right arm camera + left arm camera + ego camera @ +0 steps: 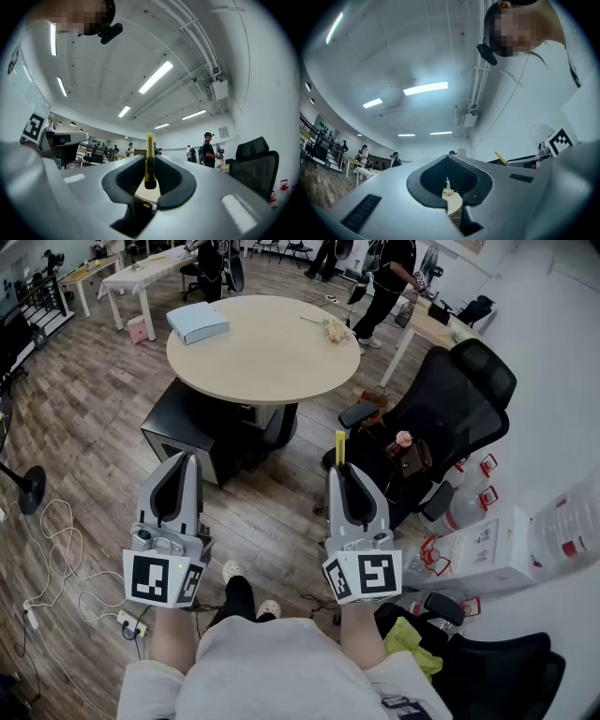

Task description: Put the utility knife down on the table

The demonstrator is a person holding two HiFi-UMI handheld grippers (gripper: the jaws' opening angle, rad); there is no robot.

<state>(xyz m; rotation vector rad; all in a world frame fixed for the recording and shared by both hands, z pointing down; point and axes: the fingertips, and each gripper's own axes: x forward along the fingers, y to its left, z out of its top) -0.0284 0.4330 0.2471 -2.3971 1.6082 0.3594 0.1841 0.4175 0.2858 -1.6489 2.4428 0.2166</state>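
Note:
My right gripper is shut on a yellow utility knife, whose yellow tip sticks out past the jaws toward the round table. In the right gripper view the utility knife stands upright between the closed jaws of the right gripper. My left gripper is shut with nothing between its jaws; the left gripper view shows the left gripper with jaws together and only a narrow slit. Both grippers are held over the wooden floor, short of the table.
The round beige table carries a light blue box at its left and a small flower sprig at its right. A black cabinet stands under it. A black office chair with a brown bag is to the right. People stand at the back.

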